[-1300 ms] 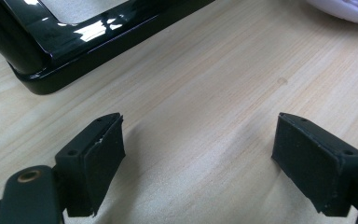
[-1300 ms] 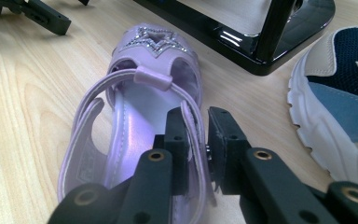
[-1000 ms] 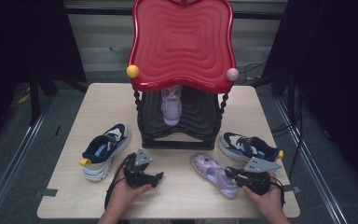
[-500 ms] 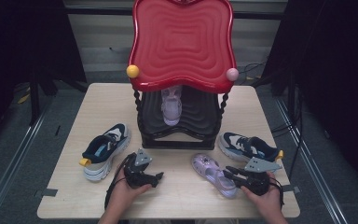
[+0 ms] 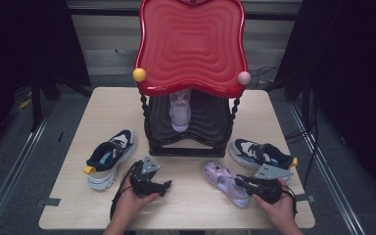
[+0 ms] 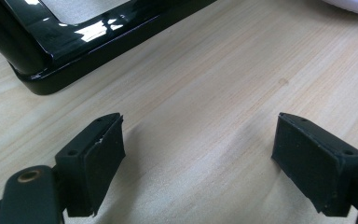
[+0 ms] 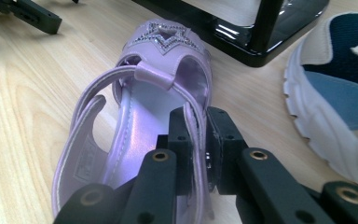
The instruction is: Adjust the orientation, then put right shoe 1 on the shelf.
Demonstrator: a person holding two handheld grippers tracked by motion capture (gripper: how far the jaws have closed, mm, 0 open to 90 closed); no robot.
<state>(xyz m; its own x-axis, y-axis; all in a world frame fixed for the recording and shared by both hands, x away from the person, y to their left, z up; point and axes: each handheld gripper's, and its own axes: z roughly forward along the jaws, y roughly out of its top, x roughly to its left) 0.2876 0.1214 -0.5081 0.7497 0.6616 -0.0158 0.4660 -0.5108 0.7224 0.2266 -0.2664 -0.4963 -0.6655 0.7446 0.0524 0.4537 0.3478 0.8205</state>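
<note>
The glossy red wavy-topped shoe rack (image 5: 192, 46) stands at the middle of the pale wooden counter (image 5: 78, 215), reaching toward its far edge, and its wide top hides most of the black lower shelf (image 5: 191, 129), where the heel end of a second lilac sandal (image 5: 180, 111) is lost in shadow. In the left gripper view the black glossy base of the rack is cut off at the top left corner, and a white sole edge barely shows at the top right. In the right gripper view the navy, blue and white sneaker (image 7: 340, 88) is cut off by the right edge. The lilac strappy sandal with a glittery star on its toe (image 5: 224, 182) lies on the counter near the front edge, right of centre, just in front of the rack's right front corner. Bare wood lies open between the two hands along the front edge, and at the front left corner. The other navy and white sneaker (image 5: 108, 157) sits toward the left edge. The right gripper (image 5: 247, 183) has its jaws clenched on the sandal's thin heel strap, having just been closing on it. The left gripper (image 5: 164, 186) rests low over bare counter with its jaws released and wide apart, nothing between them.
</note>
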